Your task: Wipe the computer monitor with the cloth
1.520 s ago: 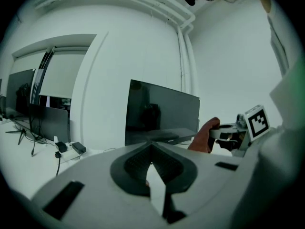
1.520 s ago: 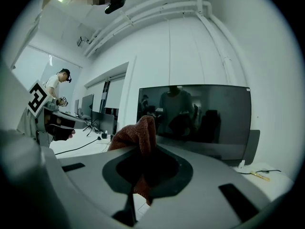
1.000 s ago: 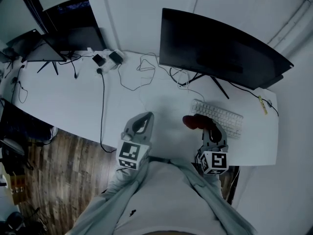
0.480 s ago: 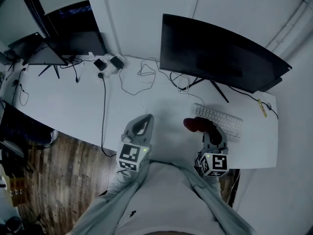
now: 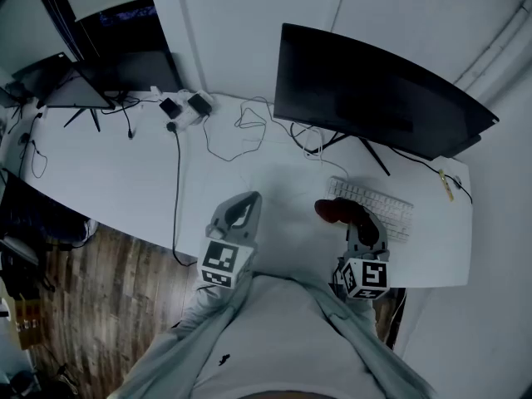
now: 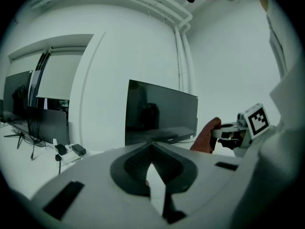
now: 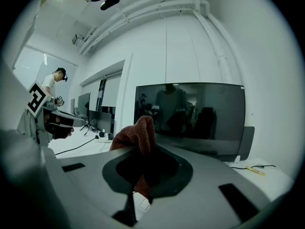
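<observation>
While the right gripper [image 5: 342, 216] pinches the red cloth [image 5: 331, 209] over the counter's [image 5: 116, 173] near edge, just beside the keyboard [image 5: 374, 202], almost nothing has moved vs. a sec ago. Both grippers sit in the same spot close to the person's body; only the head cam has drifted a bit. The left gripper [image 5: 243, 204] is pressed together w/ nothing in it, idle by the front edge. The monitor [image 5: 374, 90] stands at the counter's back edge, screen dark, well apart from the cloth. The right gripper view shows the cloth bunched up out of the jaws w/ the screen dead ahead. Wiping hasn't begun, by the look of it. The pause reads as set-up, and the right gripper prob. has to lift and reach fwd to the screen next.
</observation>
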`<action>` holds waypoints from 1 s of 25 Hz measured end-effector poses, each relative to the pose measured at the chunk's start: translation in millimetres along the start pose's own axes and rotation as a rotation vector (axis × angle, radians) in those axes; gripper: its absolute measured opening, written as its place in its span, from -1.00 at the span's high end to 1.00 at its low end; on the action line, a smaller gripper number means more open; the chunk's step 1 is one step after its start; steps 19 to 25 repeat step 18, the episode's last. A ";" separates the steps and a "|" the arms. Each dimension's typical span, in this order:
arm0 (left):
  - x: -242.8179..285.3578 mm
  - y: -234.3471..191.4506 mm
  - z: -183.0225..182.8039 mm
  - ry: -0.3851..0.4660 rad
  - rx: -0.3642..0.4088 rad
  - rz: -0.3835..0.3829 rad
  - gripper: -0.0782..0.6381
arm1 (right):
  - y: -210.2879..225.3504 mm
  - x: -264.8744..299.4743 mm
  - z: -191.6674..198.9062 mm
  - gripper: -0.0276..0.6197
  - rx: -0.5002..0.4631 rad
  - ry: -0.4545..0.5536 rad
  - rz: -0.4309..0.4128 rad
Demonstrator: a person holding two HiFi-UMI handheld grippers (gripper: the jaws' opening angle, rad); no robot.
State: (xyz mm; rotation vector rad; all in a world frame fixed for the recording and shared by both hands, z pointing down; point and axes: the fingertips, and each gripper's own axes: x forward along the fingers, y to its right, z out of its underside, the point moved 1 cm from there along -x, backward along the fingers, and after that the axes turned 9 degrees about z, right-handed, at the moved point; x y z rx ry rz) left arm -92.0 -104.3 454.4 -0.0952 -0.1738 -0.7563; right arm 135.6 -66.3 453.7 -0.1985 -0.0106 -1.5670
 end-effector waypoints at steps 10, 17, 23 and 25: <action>1.1 -10.3 4.6 -0.007 -0.013 0.000 0.73 | -3.3 4.8 -0.6 0.81 -0.005 0.002 0.016; -0.4 -17.5 7.2 -0.018 -0.017 0.003 0.73 | -10.6 8.7 1.8 0.81 -0.005 -0.012 0.010; -0.1 -18.6 7.0 -0.020 -0.015 0.005 0.73 | -11.8 10.5 0.6 0.80 -0.005 -0.009 0.009; -0.1 -18.6 7.0 -0.020 -0.015 0.005 0.73 | -11.8 10.5 0.6 0.80 -0.005 -0.009 0.009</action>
